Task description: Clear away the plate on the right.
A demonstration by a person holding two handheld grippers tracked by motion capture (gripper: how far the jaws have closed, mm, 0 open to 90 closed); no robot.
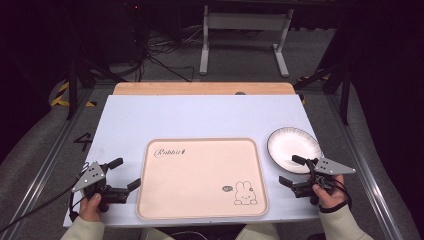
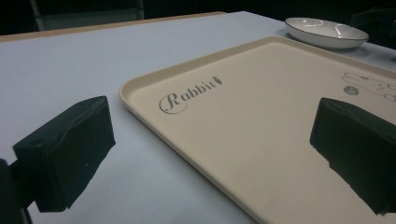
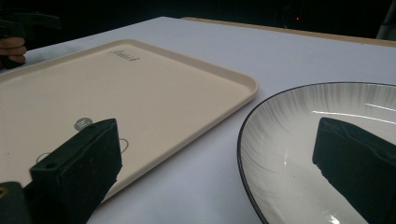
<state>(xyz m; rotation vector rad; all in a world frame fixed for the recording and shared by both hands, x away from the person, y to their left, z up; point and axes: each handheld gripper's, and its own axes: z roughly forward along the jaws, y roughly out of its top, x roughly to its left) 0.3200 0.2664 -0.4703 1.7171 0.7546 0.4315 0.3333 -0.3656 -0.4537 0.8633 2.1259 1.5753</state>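
A cream tray (image 1: 200, 150) with a "Rabbit" word and a rabbit drawing lies at the table's near middle. A white plate (image 1: 290, 145) with a dark rim rests just right of it. My left gripper (image 1: 125, 174) is open at the tray's left edge, its jaws wide apart with nothing between them; in the left gripper view (image 2: 210, 154) the tray's rim (image 2: 140, 109) runs between them. Over the plate's near edge my right gripper (image 1: 291, 171) stands open and holds nothing; the right gripper view (image 3: 219, 158) has the plate (image 3: 289, 144) under its right jaw and the tray (image 3: 154, 93) to the left.
The pale blue table top (image 1: 200, 115) has bare room behind the tray and on the left. A wooden strip (image 1: 202, 88) borders its far edge. Beyond it stand a metal frame (image 1: 245, 35) and cables on the floor.
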